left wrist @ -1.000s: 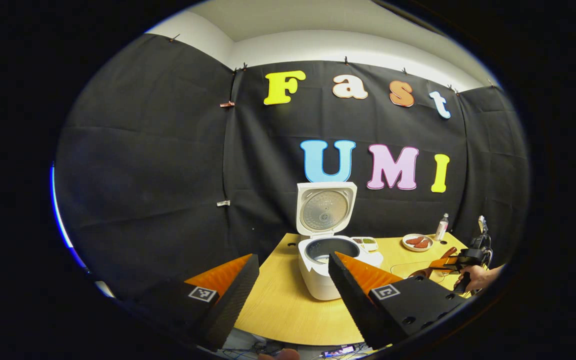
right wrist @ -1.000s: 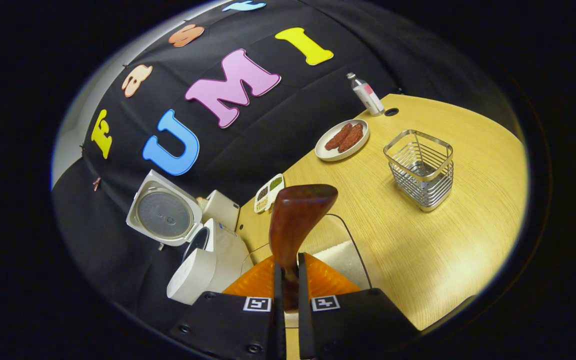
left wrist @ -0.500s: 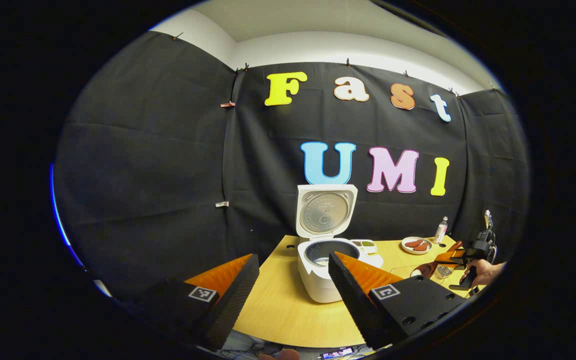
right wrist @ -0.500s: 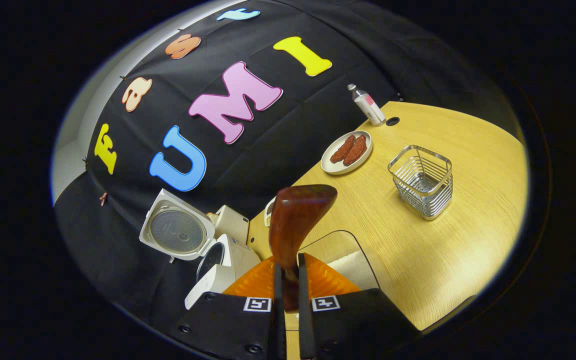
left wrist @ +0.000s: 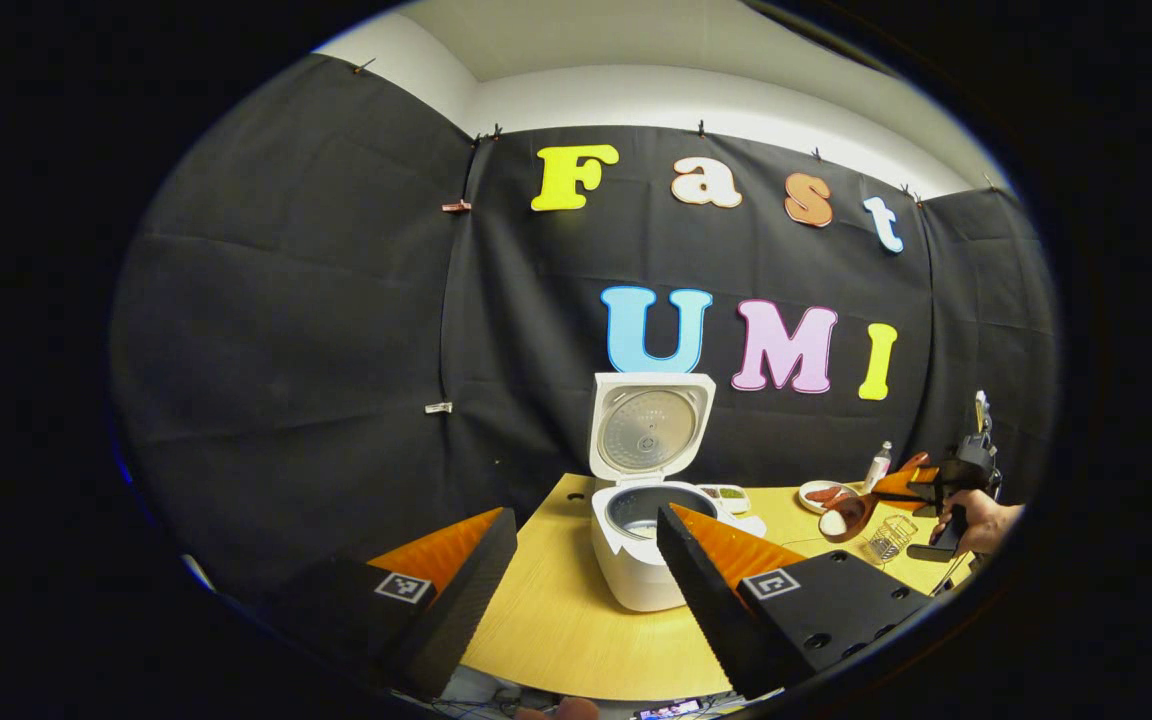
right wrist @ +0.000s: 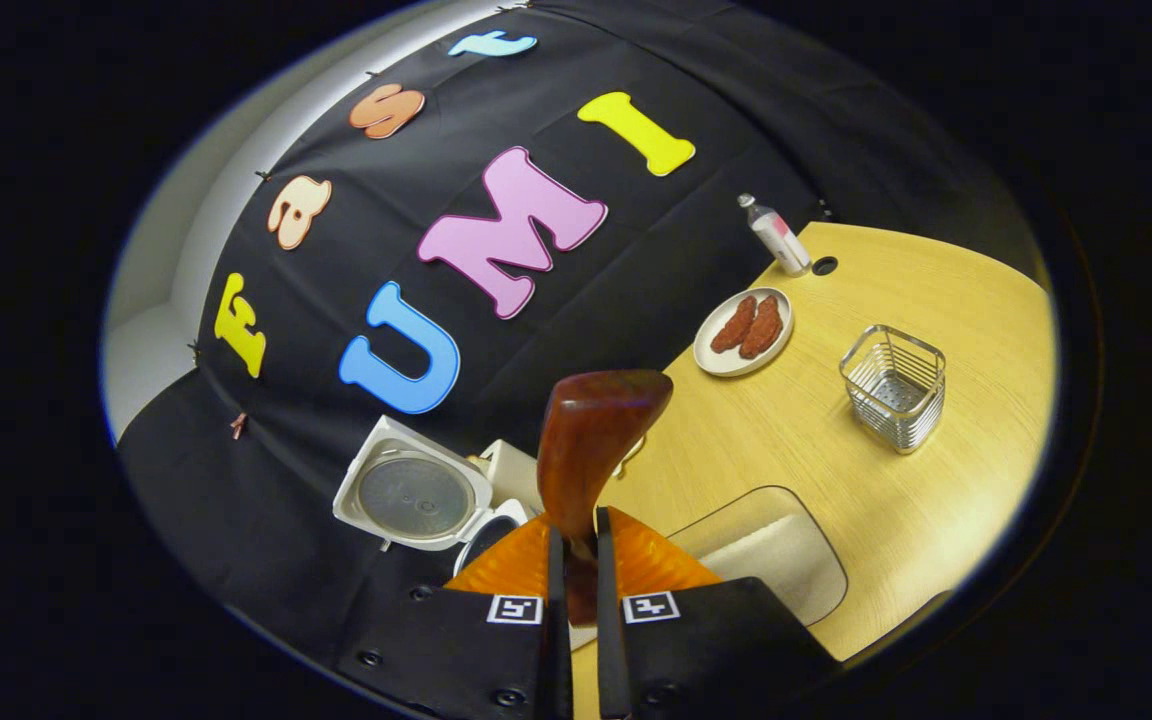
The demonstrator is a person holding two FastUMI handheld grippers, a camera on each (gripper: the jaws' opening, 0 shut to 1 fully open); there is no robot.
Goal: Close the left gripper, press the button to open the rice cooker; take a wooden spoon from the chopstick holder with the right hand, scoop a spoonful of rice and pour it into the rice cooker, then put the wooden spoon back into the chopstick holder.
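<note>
The rice cooker [left wrist: 641, 545] sits on the yellow wooden counter [left wrist: 556, 620] with its lid [left wrist: 649, 428] standing straight up, so the dark pot inside shows. The left tool [left wrist: 586, 560] hangs in the air in front of the cooker, near the counter's edge, and its two fingers are spread wide apart with nothing between them. Over on the right side, a hand [left wrist: 981, 520] holds the right tool [left wrist: 921, 490] up above the counter. That tool is pinched tight on the handle of the wooden spoon [right wrist: 591, 440], with a finger pressing on each side. In the left gripper view the bowl of the spoon points down toward the counter and there is something white in it, which looks like rice. In the right gripper view the brown back of the spoon sticks up right past the fingers. Below the spoon is a clear box of white rice [right wrist: 766, 555] on the counter. The wire chopstick holder [right wrist: 894, 400] stands farther off, near the right edge, and nothing is in it. Near it is a small plate [right wrist: 742, 331] with reddish-brown food, and a little bottle [right wrist: 774, 234] stands by the black wall. A small tray [left wrist: 728, 493] with green and brown bits lies just behind the cooker.
</note>
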